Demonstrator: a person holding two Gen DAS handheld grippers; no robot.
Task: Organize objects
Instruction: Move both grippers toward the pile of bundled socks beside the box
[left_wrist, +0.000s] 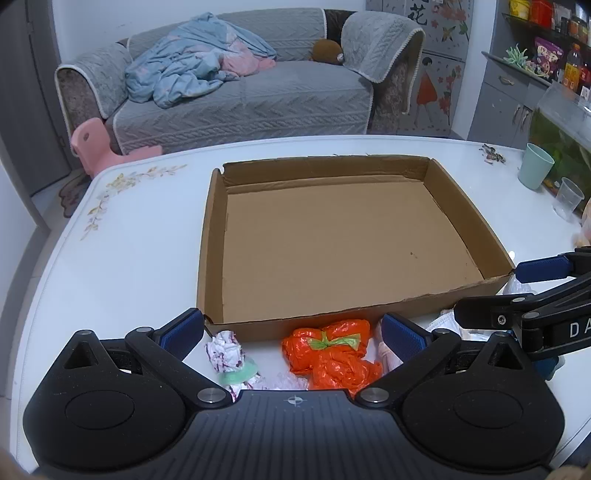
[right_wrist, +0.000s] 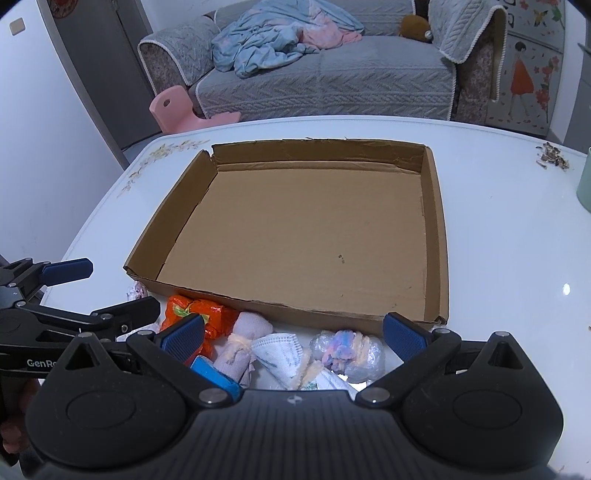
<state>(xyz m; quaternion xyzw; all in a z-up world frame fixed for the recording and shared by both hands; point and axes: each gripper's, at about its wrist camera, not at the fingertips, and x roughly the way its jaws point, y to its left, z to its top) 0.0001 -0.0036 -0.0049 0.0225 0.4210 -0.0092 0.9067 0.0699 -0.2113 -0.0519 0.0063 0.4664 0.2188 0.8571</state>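
My left gripper (left_wrist: 291, 334) and right gripper (right_wrist: 293, 338) both gape wide, holding nothing. The shallow brown cardboard tray (left_wrist: 210, 236) sits mid-table, its near wall fencing off the crumpled orange plastic bundle (left_wrist: 330, 352), white face mask (right_wrist: 279, 350) and clear-wrapped pastel bundle (right_wrist: 349, 352).

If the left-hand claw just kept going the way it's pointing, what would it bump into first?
Most likely the orange plastic bundle lying between the open left gripper fingers, just short of the cardboard tray. Depth is hard to judge here.
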